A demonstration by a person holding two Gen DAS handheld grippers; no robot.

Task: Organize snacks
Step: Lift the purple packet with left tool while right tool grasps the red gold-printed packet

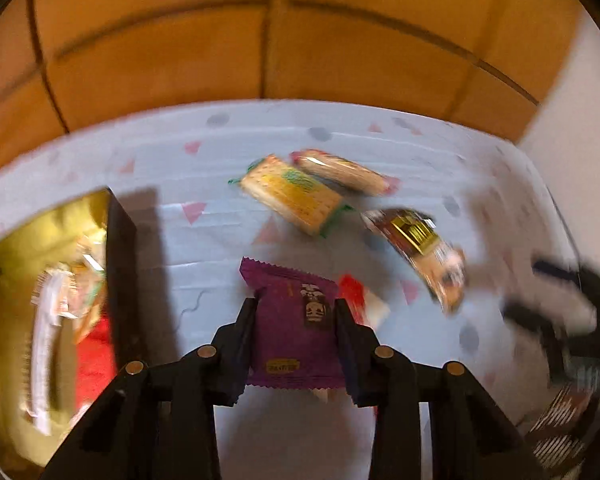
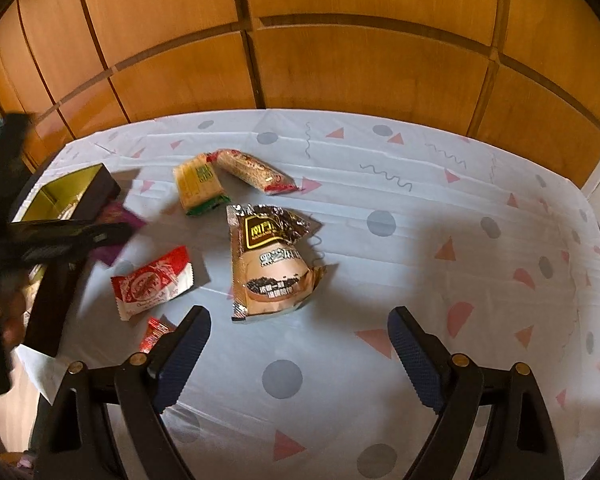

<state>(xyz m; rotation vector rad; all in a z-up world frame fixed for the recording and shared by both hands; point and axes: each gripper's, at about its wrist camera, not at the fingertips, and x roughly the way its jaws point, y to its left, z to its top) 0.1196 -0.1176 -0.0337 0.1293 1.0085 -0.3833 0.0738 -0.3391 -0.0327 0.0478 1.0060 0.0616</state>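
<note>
Left tool clamping purple packet, raised

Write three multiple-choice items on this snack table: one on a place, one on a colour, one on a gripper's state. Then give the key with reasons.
1. Where is the box?
A. far left of the table
B. far right
C. centre

2. What colour is the packet in the left gripper?
A. green
B. purple
C. white

3. How is the right gripper?
A. shut on a packet
B. open, holding nothing
C. out of view

Key: 1 A, it sits by the left edge. 2 B, the wrapper between the fingers is purple. 3 B, its fingers stand wide apart over bare cloth.
</note>
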